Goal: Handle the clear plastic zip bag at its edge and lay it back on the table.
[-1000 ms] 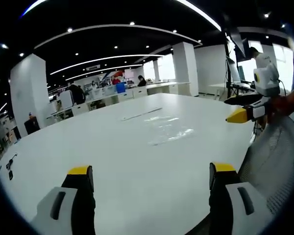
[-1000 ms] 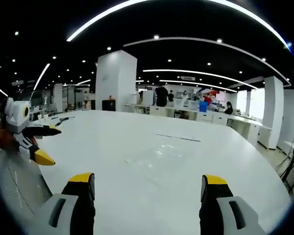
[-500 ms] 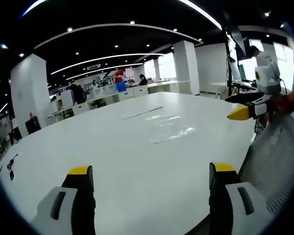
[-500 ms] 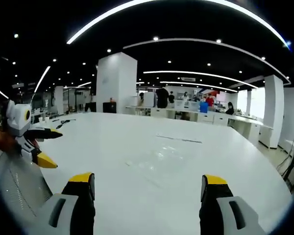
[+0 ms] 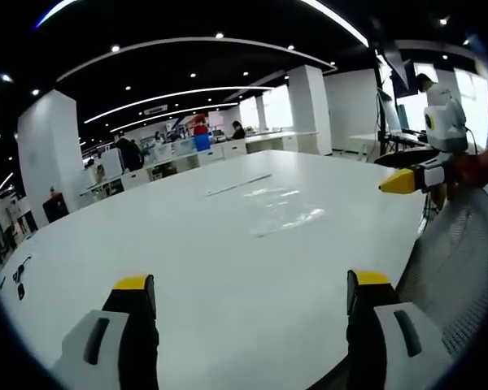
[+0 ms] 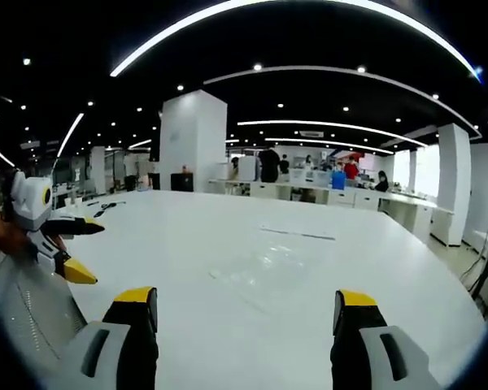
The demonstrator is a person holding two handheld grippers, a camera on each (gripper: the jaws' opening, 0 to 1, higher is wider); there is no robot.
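The clear plastic zip bag point(image 5: 276, 213) lies flat on the white table point(image 5: 187, 244), far ahead of my left gripper point(image 5: 248, 296), which stands open with nothing between its yellow-tipped jaws. In the right gripper view the same bag point(image 6: 264, 264) shows as a faint glossy sheet with its zip strip toward the far side, ahead of my open right gripper point(image 6: 244, 309). The right gripper point(image 5: 415, 175) enters the left gripper view at the right edge, open above the table's edge. The left gripper point(image 6: 69, 248) shows at the left of the right gripper view, also open.
A mesh chair back point(image 5: 464, 268) stands at the table's near edge, also seen at lower left point(image 6: 24, 317). Small dark items point(image 5: 18, 280) lie at the table's far left edge. Desks, white pillars point(image 6: 191, 138) and people fill the office behind.
Both views have drifted slightly. The right gripper has crept a little upward and to the right in the left gripper view. The bag lies as before.
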